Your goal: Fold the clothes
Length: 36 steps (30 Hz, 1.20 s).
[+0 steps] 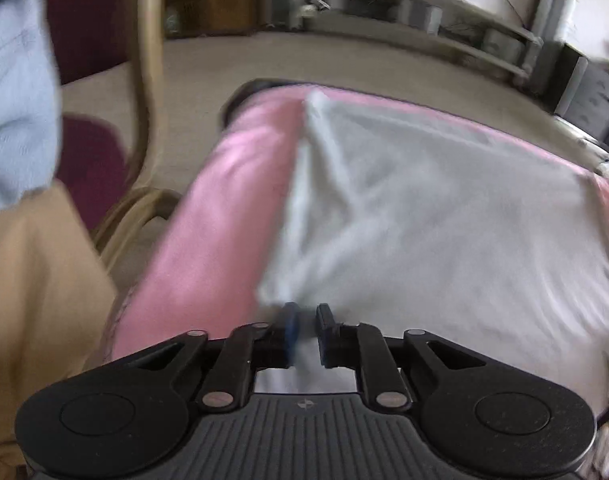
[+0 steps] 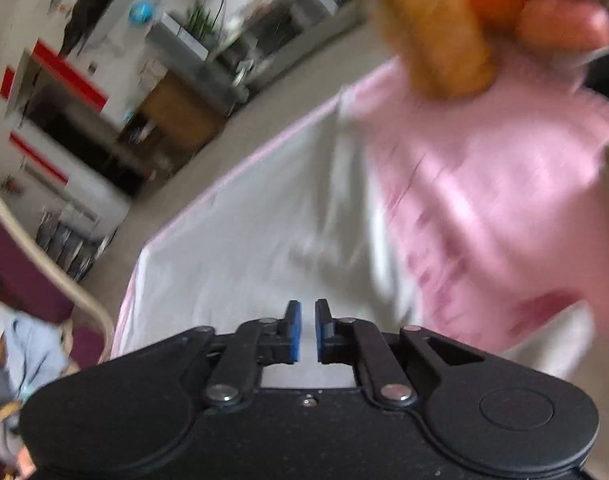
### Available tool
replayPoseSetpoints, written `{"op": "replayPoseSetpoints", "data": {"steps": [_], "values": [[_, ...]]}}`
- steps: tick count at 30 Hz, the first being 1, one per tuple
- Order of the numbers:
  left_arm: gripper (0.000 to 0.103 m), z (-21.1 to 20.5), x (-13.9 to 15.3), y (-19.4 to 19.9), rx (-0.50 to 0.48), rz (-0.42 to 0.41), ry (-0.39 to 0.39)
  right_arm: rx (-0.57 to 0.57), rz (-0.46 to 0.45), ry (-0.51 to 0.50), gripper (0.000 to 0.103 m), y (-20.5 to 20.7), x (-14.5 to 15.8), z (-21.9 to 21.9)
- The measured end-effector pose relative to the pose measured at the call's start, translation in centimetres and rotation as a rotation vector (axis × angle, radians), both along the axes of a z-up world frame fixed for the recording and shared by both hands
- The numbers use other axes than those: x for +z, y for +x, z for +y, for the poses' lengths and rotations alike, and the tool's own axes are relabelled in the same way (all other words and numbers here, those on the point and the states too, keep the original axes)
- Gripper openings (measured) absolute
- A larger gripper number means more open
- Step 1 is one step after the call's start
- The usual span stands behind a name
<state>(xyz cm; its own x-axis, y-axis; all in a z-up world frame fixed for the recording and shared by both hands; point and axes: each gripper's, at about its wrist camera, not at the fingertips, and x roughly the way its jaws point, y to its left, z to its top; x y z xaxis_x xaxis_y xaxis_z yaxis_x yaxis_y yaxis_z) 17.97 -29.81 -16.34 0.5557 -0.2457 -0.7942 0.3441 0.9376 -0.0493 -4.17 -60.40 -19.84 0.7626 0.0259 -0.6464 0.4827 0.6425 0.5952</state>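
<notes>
A white garment is spread on the pink cover, gripped at its near edge by the left gripper; the right gripper is held nearly closed, whether on cloth cannot be told

My left gripper points forward, tilted down, its two black fingers drawn close with a narrow gap between the pads. My right gripper matches it, blue pads nearly together, nothing visibly between them.
</notes>
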Motion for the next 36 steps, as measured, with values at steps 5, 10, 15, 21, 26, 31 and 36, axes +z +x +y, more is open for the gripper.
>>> {"op": "replayPoseSetpoints", "data": {"steps": [5, 10, 15, 21, 26, 31, 36], "values": [[0.010, 2.3, 0.9, 1.3, 0.152, -0.005, 0.024, -0.211, 0.102, -0.148, 0.008, -2.1, 0.7, -2.0], [0.014, 2.5, 2.5, 0.1, 0.121, 0.002, -0.012, -0.346, 0.022, -0.092, 0.008, -5.2, 3.0, -3.6], [0.022, 0.3, 2.4, -1.5, -0.024, 0.022, -0.024, -0.276, -0.005, -0.090, 0.008, -4.1, 3.4, -2.4], [0.037, -1.7, 0.7, -2.4, -0.128, 0.025, 0.020, -0.130, -0.030, -0.004, 0.008, -0.6, 0.6, -0.7], [0.044, -2.2, 0.0, -2.6, -0.157, 0.028, 0.042, -0.202, 0.002, -0.048, 0.001, 0.0, -0.3, -1.7], [0.044, -1.9, 0.4, -2.6, -0.142, 0.035, 0.047, -0.341, 0.007, -0.077, 0.004, -3.3, 0.9, -3.3], [0.044, -1.4, 0.9, -3.1, -0.133, 0.037, 0.051, -0.189, -0.015, 0.131, 0.008, -3.4, 0.8, -2.6]]}}
